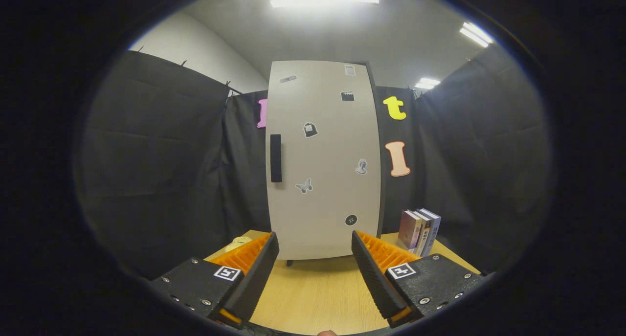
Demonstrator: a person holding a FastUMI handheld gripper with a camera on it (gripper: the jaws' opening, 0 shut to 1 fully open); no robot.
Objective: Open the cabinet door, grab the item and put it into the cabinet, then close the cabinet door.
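The gripper stands wide open and empty over the table, its fingers framing the cabinet straight ahead, door shut. The handle, a stiff upright bar at the door's left edge, looks the place to grip. Books, likely rigid and light, stand beyond the right finger; a pale object sits behind the left.

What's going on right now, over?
Claw open, empty. Cabinet door shut, handle beyond the fingers. Books right of cabinet. Nothing blocking.
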